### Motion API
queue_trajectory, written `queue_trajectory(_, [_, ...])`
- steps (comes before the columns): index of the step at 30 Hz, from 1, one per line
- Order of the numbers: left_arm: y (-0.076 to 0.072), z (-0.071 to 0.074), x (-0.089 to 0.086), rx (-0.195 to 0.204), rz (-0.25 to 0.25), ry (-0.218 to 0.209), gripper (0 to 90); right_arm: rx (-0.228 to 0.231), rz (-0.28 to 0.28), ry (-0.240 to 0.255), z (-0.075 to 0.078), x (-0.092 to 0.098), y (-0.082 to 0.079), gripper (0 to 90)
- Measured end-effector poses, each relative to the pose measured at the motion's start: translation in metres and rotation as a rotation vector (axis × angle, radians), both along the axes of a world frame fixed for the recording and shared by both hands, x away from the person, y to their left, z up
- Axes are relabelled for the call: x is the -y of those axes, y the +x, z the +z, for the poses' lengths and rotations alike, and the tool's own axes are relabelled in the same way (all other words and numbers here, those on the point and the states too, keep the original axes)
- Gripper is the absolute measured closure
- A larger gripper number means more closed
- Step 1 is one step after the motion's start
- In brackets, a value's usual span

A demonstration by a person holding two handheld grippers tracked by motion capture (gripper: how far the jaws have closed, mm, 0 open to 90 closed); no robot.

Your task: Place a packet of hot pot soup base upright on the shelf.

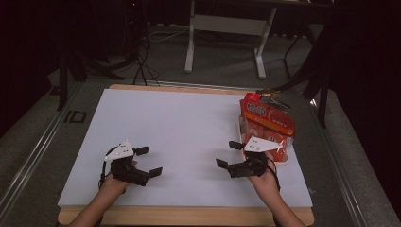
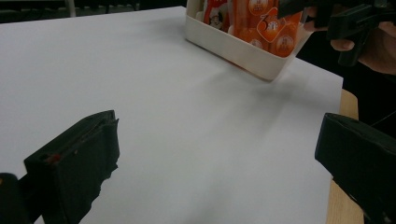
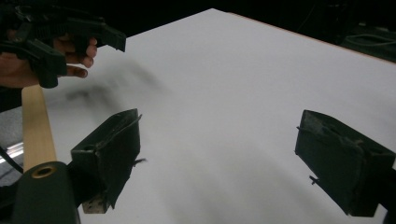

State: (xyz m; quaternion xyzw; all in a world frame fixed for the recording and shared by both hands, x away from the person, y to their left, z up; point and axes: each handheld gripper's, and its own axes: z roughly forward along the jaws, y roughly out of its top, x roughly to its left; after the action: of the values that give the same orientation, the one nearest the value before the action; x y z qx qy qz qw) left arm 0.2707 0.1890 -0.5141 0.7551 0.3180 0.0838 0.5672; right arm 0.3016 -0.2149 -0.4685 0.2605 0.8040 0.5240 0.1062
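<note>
Both claws wide open, gripping nothing, above the white-topped wooden desk (image 1: 189, 127).
The white plastic bin of orange-red snack packets (image 1: 267, 124) sits just beyond the right claw (image 1: 229, 153), well right of the left claw (image 1: 149, 161); dark room and grey floor (image 1: 227, 66) lie beyond both.

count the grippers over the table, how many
2: the left gripper hangs over the white board's near left part, jaws apart; the right gripper is over its near right part, jaws apart, beside the bin of orange packets.

The table (image 1: 179, 127) top is looking matt white, its edge bare wood. Glossy plastic snack packets (image 1: 267, 118) are sitting in a smooth cream plastic bin (image 2: 233, 46).
</note>
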Motion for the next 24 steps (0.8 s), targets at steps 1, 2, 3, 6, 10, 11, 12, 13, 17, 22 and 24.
queue_trajectory(1, [0.000, 0.000, 0.000, 0.000, 0.000, -0.001, 0.0, -0.012, 0.003, 0.007, -0.001, 0.001, 0.000, 14.3])
queue_trajectory(2, [0.000, 0.000, 0.000, 0.000, -0.001, 0.000, 0.0, -0.024, 0.002, 0.012, -0.001, 0.002, 0.000, 14.3])
queue_trajectory(3, [0.000, 0.000, 0.000, 0.001, -0.001, 0.000, 0.0, -0.027, 0.001, 0.012, -0.002, 0.003, -0.001, 14.3])
queue_trajectory(6, [0.000, 0.000, 0.000, 0.000, -0.001, 0.000, 0.0, -0.041, -0.003, 0.010, -0.005, 0.006, -0.003, 14.4])
queue_trajectory(10, [0.000, 0.000, 0.000, 0.001, -0.003, 0.003, 0.0, -0.040, -0.013, -0.005, -0.009, 0.010, -0.006, 14.4])
queue_trajectory(11, [0.000, -0.001, 0.000, 0.001, -0.003, 0.003, 0.0, -0.047, -0.010, -0.004, -0.010, 0.011, -0.006, 14.3])
queue_trajectory(12, [0.000, -0.001, 0.000, 0.001, -0.003, 0.004, 0.0, -0.049, -0.010, -0.004, -0.010, 0.012, -0.007, 14.3])
queue_trajectory(13, [-0.001, -0.001, 0.000, 0.000, -0.003, 0.003, 0.0, -0.043, -0.015, -0.007, -0.010, 0.013, -0.008, 14.3])
queue_trajectory(17, [-0.001, -0.002, 0.000, -0.002, -0.004, 0.003, 0.0, -0.015, -0.022, -0.004, -0.009, 0.015, -0.011, 14.1])
queue_trajectory(22, [-0.001, -0.002, 0.000, -0.005, -0.004, -0.002, 0.0, -0.005, -0.023, 0.002, -0.009, 0.015, -0.011, 14.0])
queue_trajectory(24, [-0.001, -0.002, 0.000, -0.004, -0.003, -0.001, 0.0, -0.005, -0.025, -0.001, -0.010, 0.015, -0.011, 14.0])
